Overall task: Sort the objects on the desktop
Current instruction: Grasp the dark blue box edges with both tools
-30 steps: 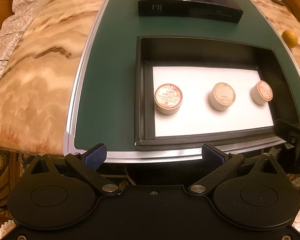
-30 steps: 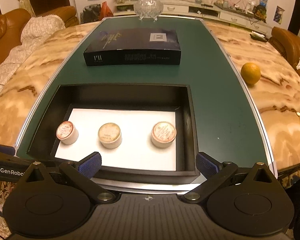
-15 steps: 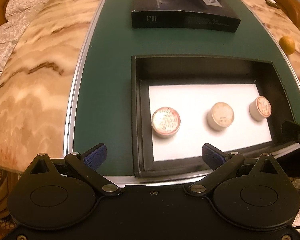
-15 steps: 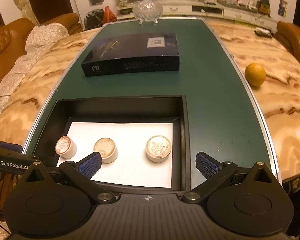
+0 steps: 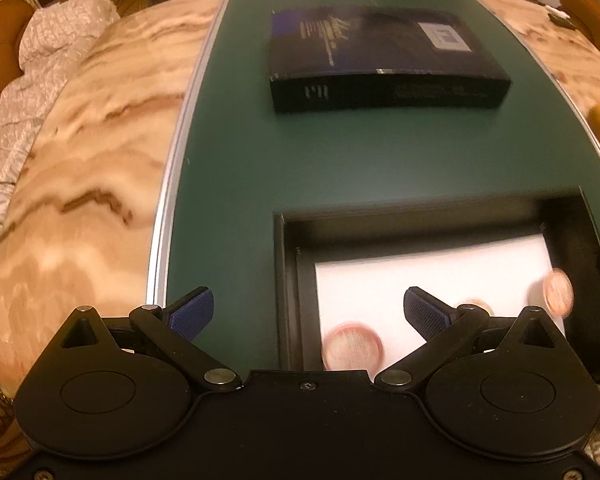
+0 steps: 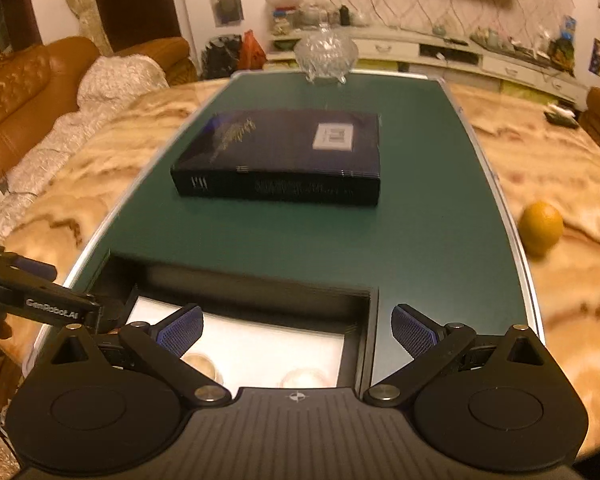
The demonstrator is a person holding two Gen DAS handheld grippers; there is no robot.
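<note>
Advancing over the open black tray point(image 5: 286, 280): both views now look farther up the table than a second ago, with the dark lid box point(image 6: 284, 156) beyond the tray looming larger. Left gripper point(image 5: 308, 312) and right gripper point(image 6: 296, 330) hang spread wide, empty. Three small round tins point(image 5: 353, 346) sit inside the tray, untouched. Likely next: reaching for the lid box.

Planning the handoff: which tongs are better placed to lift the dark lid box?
Either, barely: both open tongs, left tongs and right tongs, face the dark rectangular lid box; it sits more centred before the right.
</note>
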